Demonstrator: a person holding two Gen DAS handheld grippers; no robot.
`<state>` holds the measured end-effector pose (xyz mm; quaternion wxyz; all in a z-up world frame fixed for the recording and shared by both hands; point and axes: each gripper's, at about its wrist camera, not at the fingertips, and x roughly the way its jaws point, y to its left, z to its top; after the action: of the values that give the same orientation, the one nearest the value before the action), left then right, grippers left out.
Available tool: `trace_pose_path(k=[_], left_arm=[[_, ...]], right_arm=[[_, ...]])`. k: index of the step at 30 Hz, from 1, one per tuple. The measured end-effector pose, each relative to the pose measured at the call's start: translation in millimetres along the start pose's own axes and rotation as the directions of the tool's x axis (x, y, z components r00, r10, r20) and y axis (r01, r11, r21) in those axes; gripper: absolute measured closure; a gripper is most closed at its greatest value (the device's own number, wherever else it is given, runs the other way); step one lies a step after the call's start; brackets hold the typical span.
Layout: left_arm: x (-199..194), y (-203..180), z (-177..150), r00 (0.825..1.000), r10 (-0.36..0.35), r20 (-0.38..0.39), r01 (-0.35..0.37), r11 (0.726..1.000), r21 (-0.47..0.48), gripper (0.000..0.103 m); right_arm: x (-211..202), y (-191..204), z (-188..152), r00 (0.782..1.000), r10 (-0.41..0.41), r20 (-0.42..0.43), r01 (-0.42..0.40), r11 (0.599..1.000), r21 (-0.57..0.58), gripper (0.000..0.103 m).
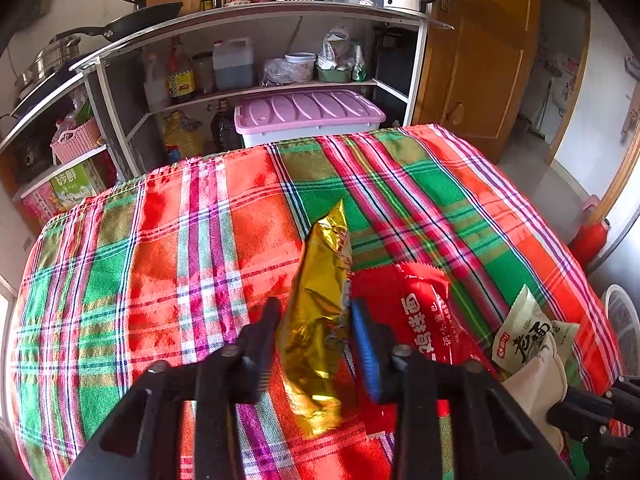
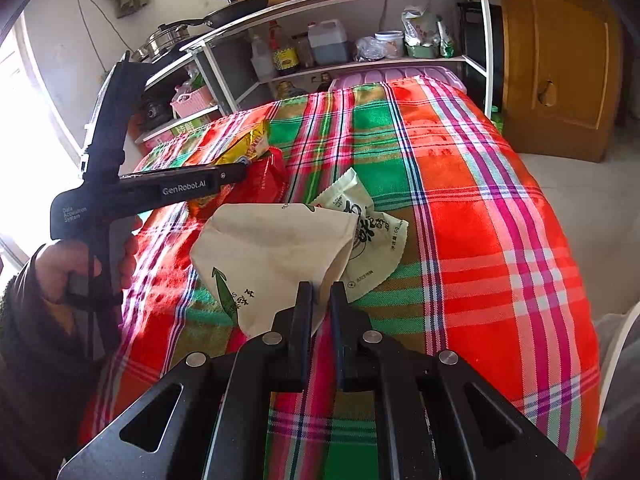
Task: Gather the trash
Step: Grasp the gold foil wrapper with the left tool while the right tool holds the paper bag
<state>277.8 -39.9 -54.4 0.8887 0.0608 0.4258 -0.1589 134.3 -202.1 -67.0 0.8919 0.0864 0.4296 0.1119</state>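
red wrapper touches gold wrapper; pale packets near.

- The left gripper is built of black plastic, printed "GenRobot.AI".
- A blue pad is fitted inside one finger.
- A dark knitted sleeve is worn.

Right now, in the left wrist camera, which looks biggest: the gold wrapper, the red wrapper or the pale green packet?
1. gold wrapper, though it's nearest the camera
2. red wrapper, partly hidden, so unsure against the gold
3. pale green packet, smallest, partly covered
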Motion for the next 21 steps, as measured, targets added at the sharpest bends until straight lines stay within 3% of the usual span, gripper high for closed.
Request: trace_pose_path(k=[6,21], left_arm=[[-6.7,-4.2,-2.4,1.0,0.004,0.022,-0.004,1.0,0.016,0.081],[-57.1,-8.5,-20.2,0.996,-0.039,0.078,0.037,0.999,0.025,0.082]], right_arm=[[-0.9,-0.4,0.2,1.0,0.003,0.001,-0.003,1.0,0.002,0.094],[-21.9,2.3,-2.9,0.999,-0.015,0.038,0.014,1.0,0.01,0.094]])
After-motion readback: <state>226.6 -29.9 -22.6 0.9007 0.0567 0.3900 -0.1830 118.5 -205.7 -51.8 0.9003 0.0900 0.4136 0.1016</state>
